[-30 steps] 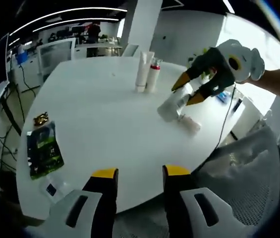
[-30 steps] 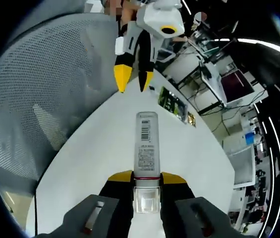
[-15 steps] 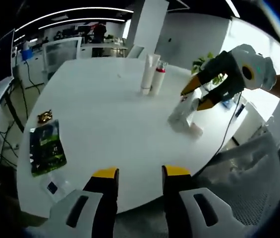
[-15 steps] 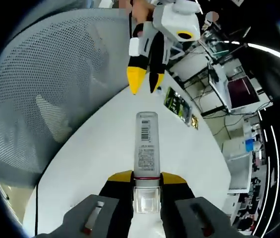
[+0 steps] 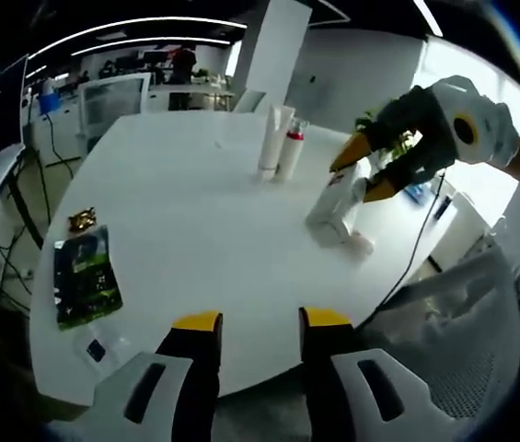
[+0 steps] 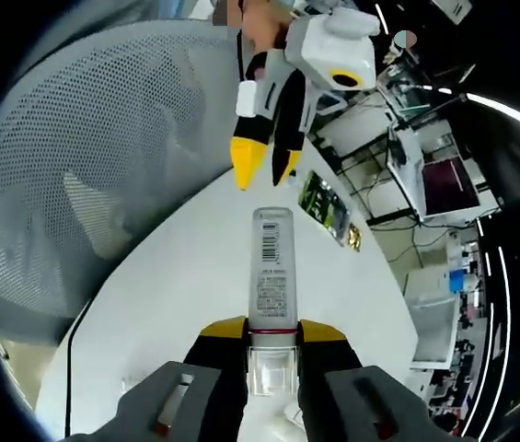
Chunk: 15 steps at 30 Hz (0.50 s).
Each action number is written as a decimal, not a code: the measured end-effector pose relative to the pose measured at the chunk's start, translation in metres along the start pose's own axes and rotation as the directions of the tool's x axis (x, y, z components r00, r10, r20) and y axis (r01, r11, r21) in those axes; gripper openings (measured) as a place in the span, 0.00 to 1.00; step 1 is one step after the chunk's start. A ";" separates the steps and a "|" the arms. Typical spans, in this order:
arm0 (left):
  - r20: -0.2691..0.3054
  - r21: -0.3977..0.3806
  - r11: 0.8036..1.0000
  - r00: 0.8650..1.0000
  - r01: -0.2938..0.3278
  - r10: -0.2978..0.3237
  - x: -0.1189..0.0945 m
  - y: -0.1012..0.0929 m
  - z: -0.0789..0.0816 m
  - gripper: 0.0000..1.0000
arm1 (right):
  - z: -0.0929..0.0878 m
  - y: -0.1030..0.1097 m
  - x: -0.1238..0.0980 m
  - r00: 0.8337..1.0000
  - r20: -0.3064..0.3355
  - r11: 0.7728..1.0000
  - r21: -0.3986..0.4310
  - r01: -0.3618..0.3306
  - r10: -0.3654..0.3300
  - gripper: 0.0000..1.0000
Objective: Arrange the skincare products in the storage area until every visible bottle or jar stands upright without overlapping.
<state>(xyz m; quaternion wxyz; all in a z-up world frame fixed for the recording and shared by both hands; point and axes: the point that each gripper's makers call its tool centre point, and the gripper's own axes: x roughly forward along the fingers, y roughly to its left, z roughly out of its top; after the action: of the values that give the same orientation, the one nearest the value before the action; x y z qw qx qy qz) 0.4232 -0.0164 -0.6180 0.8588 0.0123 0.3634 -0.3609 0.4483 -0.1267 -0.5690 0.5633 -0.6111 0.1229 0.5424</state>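
Two white tubes [image 5: 276, 140] stand far back on my white table [image 5: 177, 239]; right gripper [image 6: 272, 333] clamped on a white barcoded bottle [image 6: 271, 273]; left gripper [image 5: 257, 320] gapes, holding nothing.

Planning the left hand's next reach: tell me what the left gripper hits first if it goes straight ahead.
The bare white table top, most likely. The left gripper points at open surface, well short of the two upright tubes; depth is uncertain.

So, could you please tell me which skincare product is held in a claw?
The barcoded bottle, tilted in the right claw; the two tubes stand free behind.
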 end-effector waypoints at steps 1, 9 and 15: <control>-0.012 0.004 1.000 1.000 -0.001 0.001 0.001 0.000 -0.002 0.30 | 0.001 0.000 -0.002 1.000 -0.001 1.000 0.004 0.005 -0.005 0.12; -0.013 0.003 1.000 1.000 -0.001 0.001 0.001 0.000 -0.002 0.28 | -0.006 0.009 -0.010 0.999 -0.013 0.998 0.046 0.036 -0.035 0.12; 0.007 -0.004 0.999 0.999 0.052 -0.052 0.000 -0.010 0.002 0.30 | -0.008 0.015 -0.017 0.998 -0.031 0.998 0.042 0.048 -0.047 0.12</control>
<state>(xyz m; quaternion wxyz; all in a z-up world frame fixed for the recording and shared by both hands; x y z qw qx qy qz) 0.4180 -0.0243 -0.6138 0.8503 0.0000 0.3615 -0.3826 0.4348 -0.1463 -0.5649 0.5872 -0.6097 0.1285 0.5167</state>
